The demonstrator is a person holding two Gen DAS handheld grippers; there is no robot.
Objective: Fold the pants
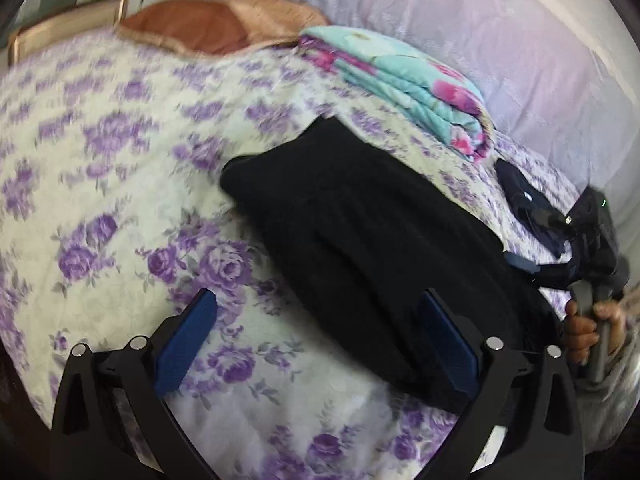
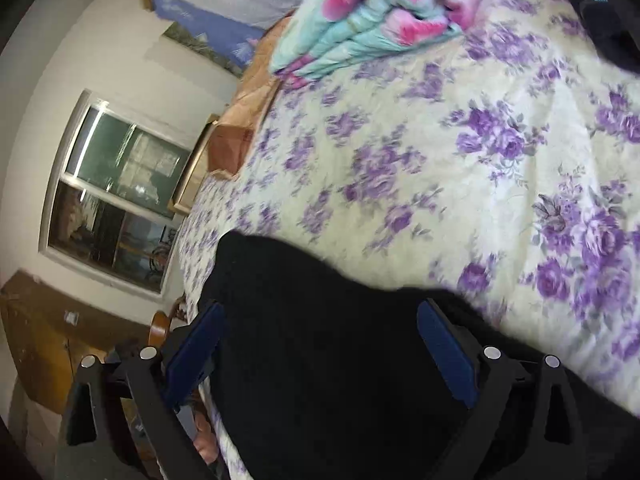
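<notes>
With both the left gripper (image 1: pixel 320 344) and the right gripper (image 2: pixel 320 356) spread wide and pinching nothing above the black pants (image 1: pixel 360 216) lying partly folded on the floral bedspread (image 1: pixel 120 184), a shallow bite could catch only the top layer and drag the fold askew toward the folded quilt (image 1: pixel 404 80).
</notes>
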